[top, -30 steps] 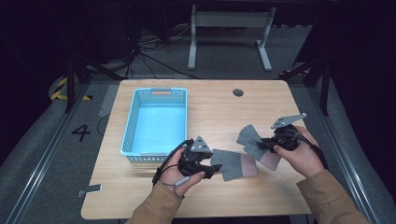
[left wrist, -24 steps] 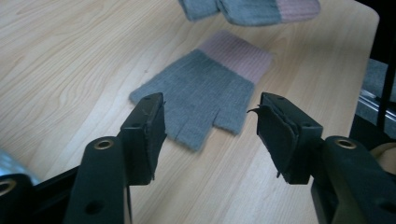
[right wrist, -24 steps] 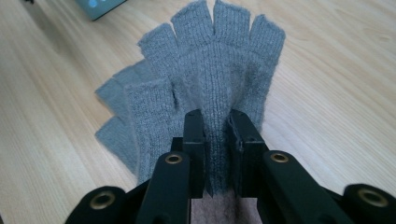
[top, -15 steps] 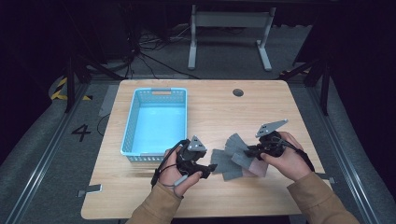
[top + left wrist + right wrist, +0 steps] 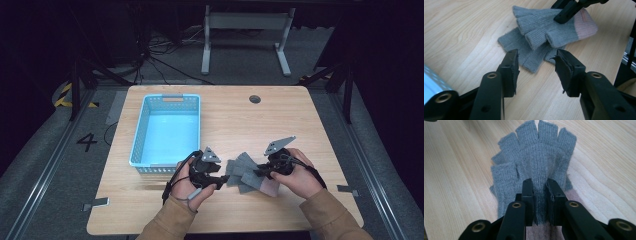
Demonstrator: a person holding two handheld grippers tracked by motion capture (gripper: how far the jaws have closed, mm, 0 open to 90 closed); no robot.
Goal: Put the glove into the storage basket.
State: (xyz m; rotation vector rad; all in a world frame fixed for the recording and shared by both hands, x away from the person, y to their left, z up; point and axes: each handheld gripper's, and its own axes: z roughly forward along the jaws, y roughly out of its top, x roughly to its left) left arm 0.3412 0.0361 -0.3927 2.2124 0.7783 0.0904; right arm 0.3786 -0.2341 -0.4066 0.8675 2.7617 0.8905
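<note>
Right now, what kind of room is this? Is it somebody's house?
Probably not a house; more likely a lab or studio. A lone wooden table stands on grey floor with a painted number 4, loose cables and dark surroundings.

Right gripper (image 5: pixel 261 172) now sits further toward the table's (image 5: pixel 320 125) left edge than 1.0 s ago, closer to the left gripper (image 5: pixel 223 178). The upper glove (image 5: pixel 248 170) pinched in its jaws has come along and now lies stacked over the lower glove (image 5: pixel 239 181), where earlier it was lifted off toward the right edge.
</note>
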